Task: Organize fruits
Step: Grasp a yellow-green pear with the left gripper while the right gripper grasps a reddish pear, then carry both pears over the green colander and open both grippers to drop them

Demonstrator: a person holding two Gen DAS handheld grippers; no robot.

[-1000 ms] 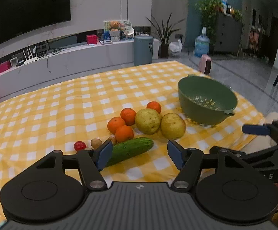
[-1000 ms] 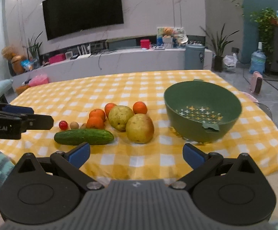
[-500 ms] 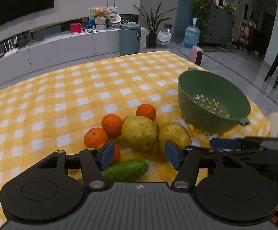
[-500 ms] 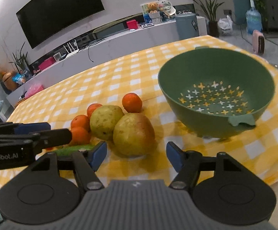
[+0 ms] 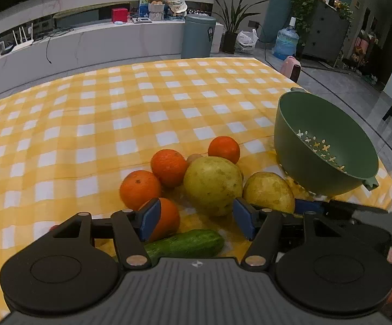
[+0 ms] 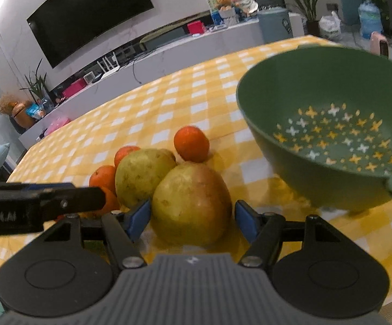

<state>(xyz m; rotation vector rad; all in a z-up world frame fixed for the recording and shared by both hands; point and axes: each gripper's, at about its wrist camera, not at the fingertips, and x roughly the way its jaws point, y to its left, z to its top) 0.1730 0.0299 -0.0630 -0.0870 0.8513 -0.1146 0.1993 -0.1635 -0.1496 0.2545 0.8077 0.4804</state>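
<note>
In the right wrist view, the right tool [image 6: 192, 218] sat at the lower middle of the frame, its blue pads closing on either side of a large yellow-green pear with a reddish blush [image 6: 190, 203]. The pear filled the gap between the pads, but whether they already pressed on its skin could not be told. Just up and left of it lay a second, greener pear [image 6: 141, 176], touching the first. A small orange mandarin [image 6: 191, 143] sat just above the pair, and more mandarins peeked out at the left behind the greener pear. A deep green plastic colander bowl with star-shaped holes [image 6: 331, 124] filled the right of the frame, near the held-off pear but apart from it, on the table under a yellow-and-white checked cloth [image 6: 169, 103].

In the left wrist view, the left tool [image 5: 196, 222] stood spread and opening at the lower middle, gripping nothing. A dark green cucumber [image 5: 188, 243] lay just below the gap between its pads, partly hidden by the tool's body. An orange mandarin [image 5: 166, 216] sat behind the left pad, and the greener pear rose just above the gap.
</note>
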